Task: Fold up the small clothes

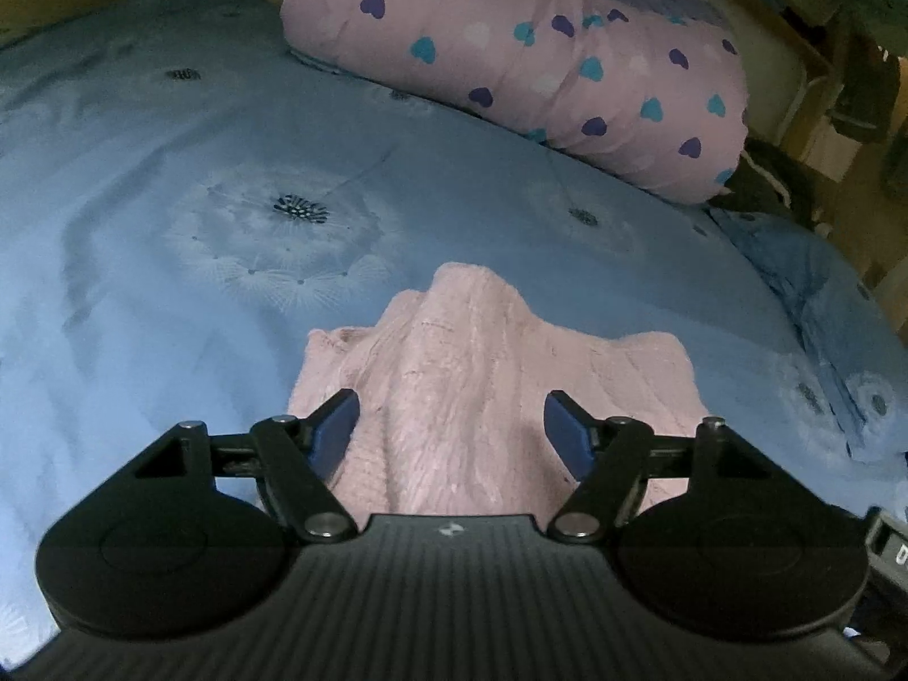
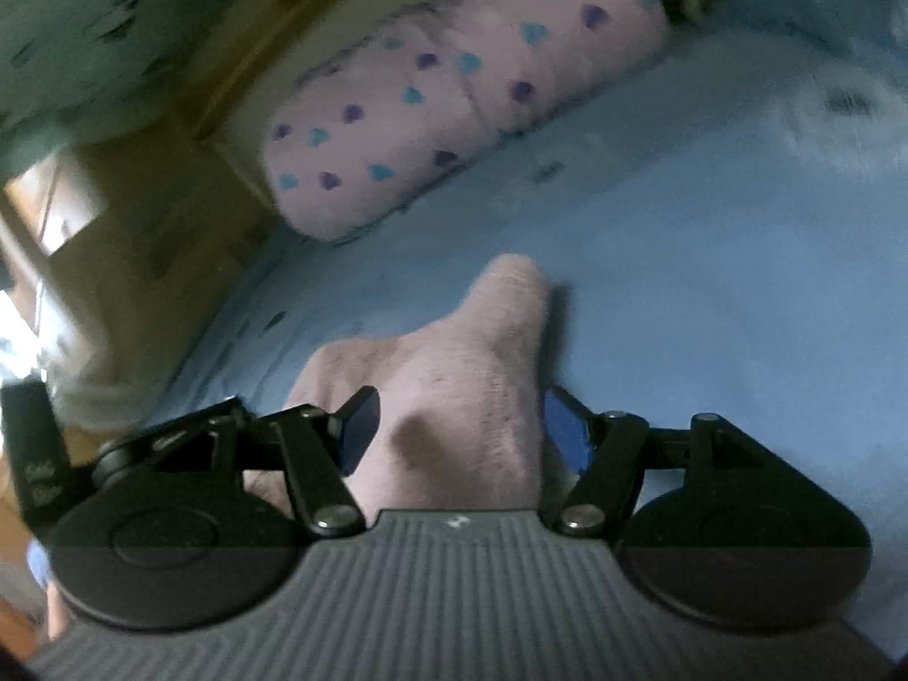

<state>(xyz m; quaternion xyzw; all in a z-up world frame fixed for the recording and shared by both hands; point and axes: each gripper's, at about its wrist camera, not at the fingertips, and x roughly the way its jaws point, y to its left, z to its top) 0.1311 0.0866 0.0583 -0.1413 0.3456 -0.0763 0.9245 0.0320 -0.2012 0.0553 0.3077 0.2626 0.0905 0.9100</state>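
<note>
My left tongs [image 1: 451, 434] are spread wide, and so are my right tongs [image 2: 457, 434]. Neither pinches anything. The pink cloth [image 1: 454, 374] lies on the blue bed [image 1: 170, 312], right under both, stretching away toward the heart pillow [image 1: 511, 51]. Lots of bare bed lies all around it.

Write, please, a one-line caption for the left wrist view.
Open left gripper above a rumpled pink garment on a blue bedsheet, heart-print pillow behind.

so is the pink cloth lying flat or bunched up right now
Bunched up. The pink cloth rises in a ridge down its middle with creases on both sides, and does not lie smooth on the blue bedsheet.
</note>
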